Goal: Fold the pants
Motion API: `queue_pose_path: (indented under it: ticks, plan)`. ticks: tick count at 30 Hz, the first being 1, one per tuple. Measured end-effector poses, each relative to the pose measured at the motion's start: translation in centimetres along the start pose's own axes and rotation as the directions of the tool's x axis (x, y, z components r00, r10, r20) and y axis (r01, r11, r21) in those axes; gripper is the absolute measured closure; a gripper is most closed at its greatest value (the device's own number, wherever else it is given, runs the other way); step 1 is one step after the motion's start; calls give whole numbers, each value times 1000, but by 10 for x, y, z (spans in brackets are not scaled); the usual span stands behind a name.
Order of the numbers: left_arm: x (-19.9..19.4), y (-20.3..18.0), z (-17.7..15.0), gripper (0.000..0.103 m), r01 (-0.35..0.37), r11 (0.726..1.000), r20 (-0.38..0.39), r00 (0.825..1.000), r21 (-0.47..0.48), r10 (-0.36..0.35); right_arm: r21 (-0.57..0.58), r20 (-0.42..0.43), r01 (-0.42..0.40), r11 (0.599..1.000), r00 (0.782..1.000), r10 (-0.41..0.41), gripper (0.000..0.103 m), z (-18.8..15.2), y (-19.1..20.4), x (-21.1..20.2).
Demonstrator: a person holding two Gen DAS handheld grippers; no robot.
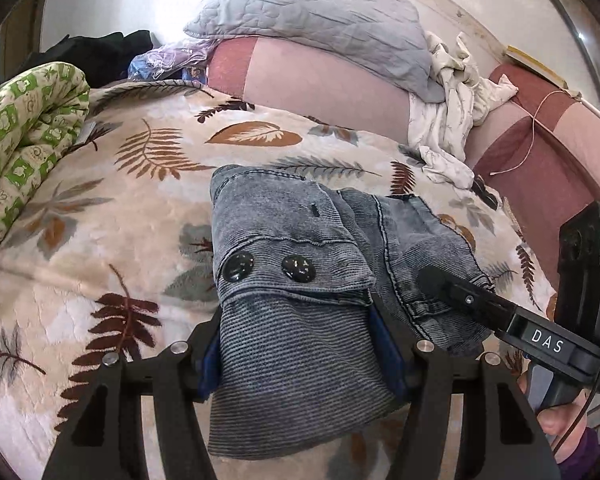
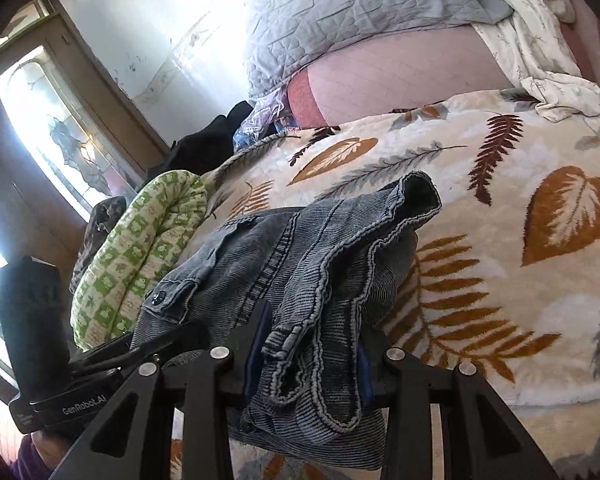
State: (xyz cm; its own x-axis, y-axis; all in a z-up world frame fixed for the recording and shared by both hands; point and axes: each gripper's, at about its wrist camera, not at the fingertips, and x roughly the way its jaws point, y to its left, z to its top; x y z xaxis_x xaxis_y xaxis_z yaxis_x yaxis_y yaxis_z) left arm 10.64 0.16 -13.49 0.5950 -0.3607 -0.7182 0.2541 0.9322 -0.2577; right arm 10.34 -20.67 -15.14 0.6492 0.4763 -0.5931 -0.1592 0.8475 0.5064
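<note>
Daylight floods the right wrist view from a window [image 2: 56, 136] at nine o'clock, blowing out the wall [image 2: 172, 12] toward twelve (pure white glare). The left wrist view is evenly lit and sharp. Both bend strongly at black fisheye rims; shadows are soft.

Black all over on the left gripper [image 1: 300, 360]: angular matte linkage arms with cut-out slots, four round silver screw heads across the top, blue pads lining the inner faces of its fingers [image 1: 392, 356]. The right gripper [image 2: 306, 364] matches it, same black frame, same silver screws, same blue lining. From the left camera, its body carries white "DAS" lettering and a small green light, with a thin dark cable beneath. Bare skin and a purple sleeve behind the handle. "GenRobot.AI" marks the left unit's side.
</note>
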Motion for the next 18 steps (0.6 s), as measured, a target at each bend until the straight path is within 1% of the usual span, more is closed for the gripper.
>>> queue_pose_path:
  ticks: [6,11,18]
  plan:
    - [-1,0,-2,38,-12,1000,8,1000,9,11,-24,-8,19,1000,1000,-19,64,-1,2,3]
    - [-2,-3,-4,38,-31,999,16,999,21,30,-24,-19,25,999,999,-26,64,-2,2,6]
    - [-1,-3,-4,38,-36,999,18,999,25,35,-24,-29,32,999,999,-32,64,-2,1,9]
